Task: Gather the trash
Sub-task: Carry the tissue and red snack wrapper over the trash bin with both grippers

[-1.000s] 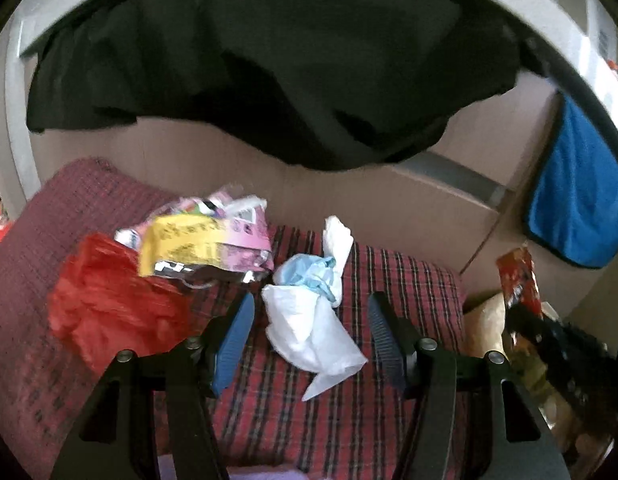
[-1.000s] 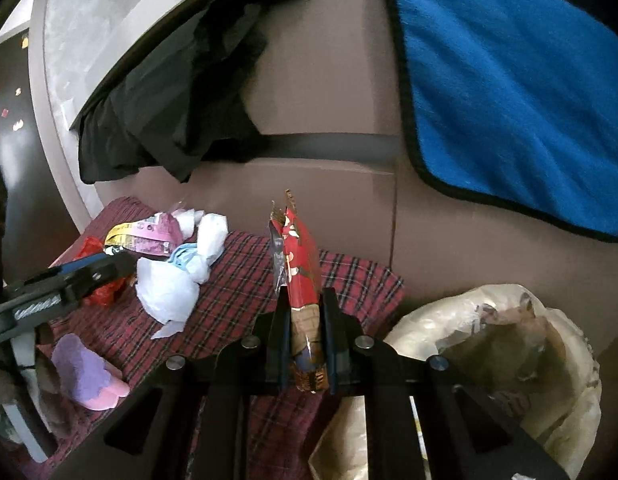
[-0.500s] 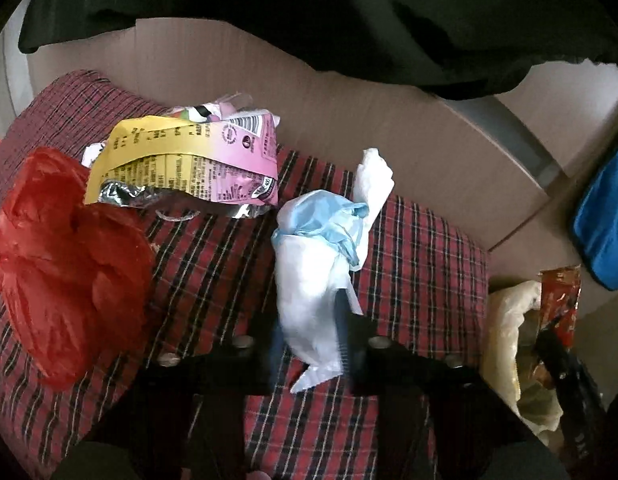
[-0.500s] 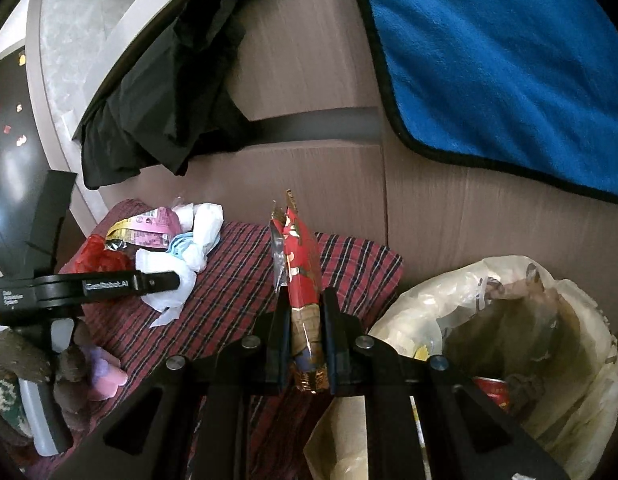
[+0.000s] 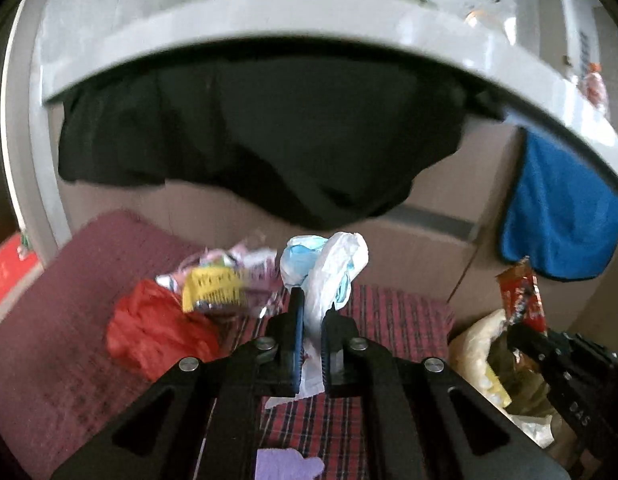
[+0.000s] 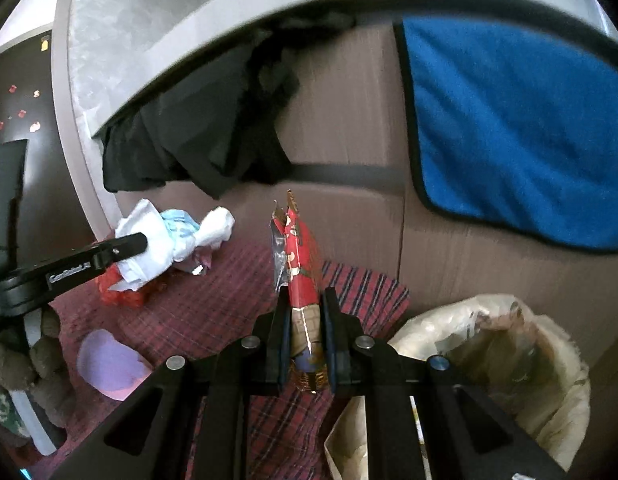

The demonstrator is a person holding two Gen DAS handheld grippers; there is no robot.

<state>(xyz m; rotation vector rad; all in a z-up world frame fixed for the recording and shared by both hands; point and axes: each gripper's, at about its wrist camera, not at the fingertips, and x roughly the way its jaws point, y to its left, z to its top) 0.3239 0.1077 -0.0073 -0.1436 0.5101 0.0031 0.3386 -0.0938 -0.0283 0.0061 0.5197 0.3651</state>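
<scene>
Gripping white tissue wad [image 5: 329, 276], left claw [image 5: 312, 320]; lettering unreadable.

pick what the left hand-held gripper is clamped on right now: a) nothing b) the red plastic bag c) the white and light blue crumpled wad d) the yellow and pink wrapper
c: the left hand-held gripper has its fingers closed on the white and light blue crumpled wad, while the red plastic bag and the yellow and pink wrapper lie on the plaid cloth.

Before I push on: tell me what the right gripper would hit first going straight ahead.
Probably the brown panel wall behind the red plaid cloth. The right gripper, shut on a red foil snack wrapper, points over the cloth; depth is unclear.
</scene>
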